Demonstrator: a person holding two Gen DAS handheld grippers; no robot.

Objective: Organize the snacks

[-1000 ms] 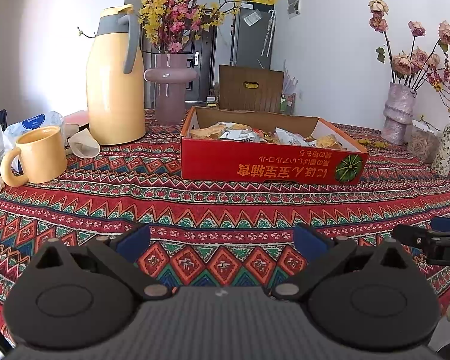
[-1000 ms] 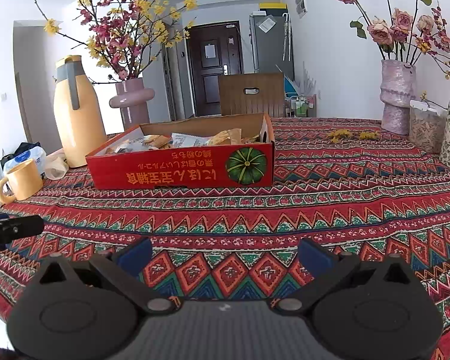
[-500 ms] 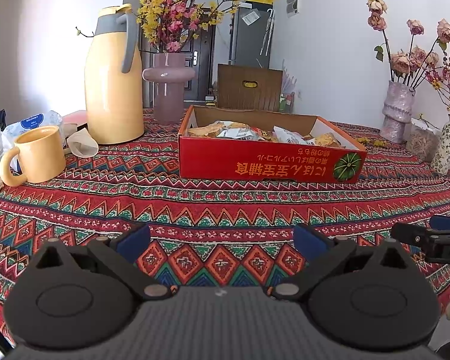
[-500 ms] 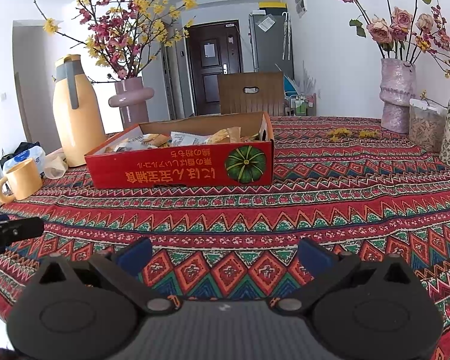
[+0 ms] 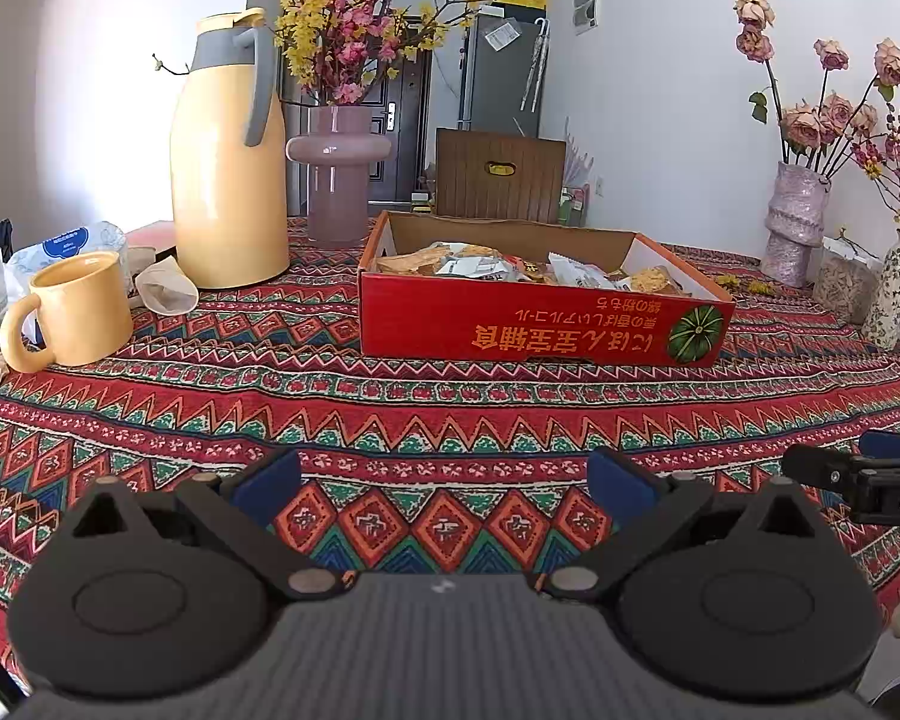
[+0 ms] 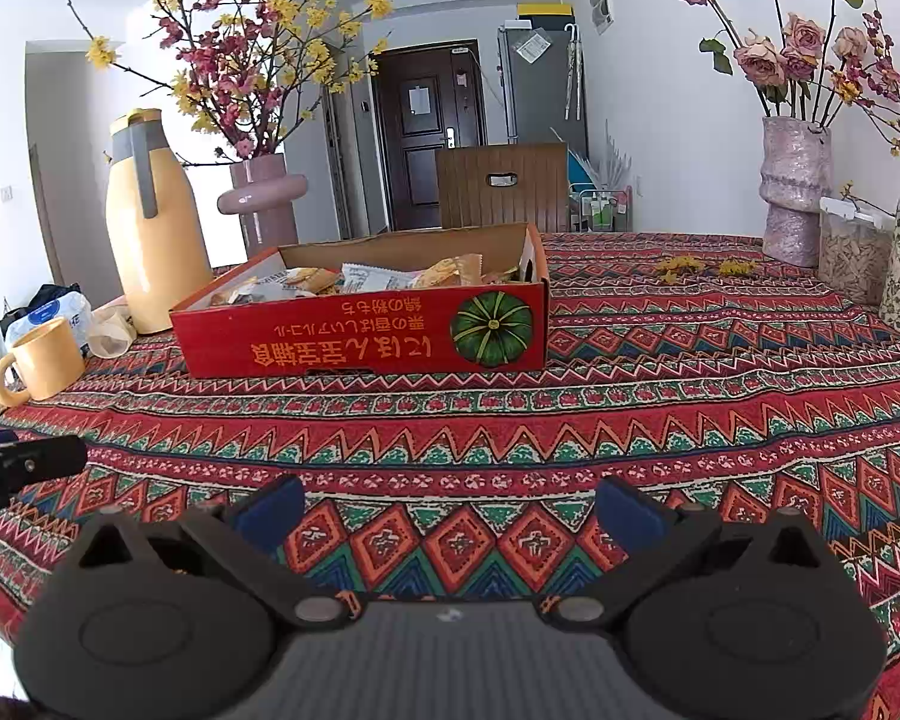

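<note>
We note the red box (image 5: 540, 324) on the patterned tablecloth (image 5: 390, 420), snack packets (image 5: 498, 264) lying loose inside it. Left of the box: yellow jug (image 5: 228, 180), with the yellow mug (image 5: 72, 312) nearer us. Behind the box, a pink vase (image 5: 339, 174). Our left gripper (image 5: 444, 483) hangs over the cloth short of the box, jaws wide apart, empty. Our right gripper (image 6: 450, 501) likewise: spread, nothing between.
</note>
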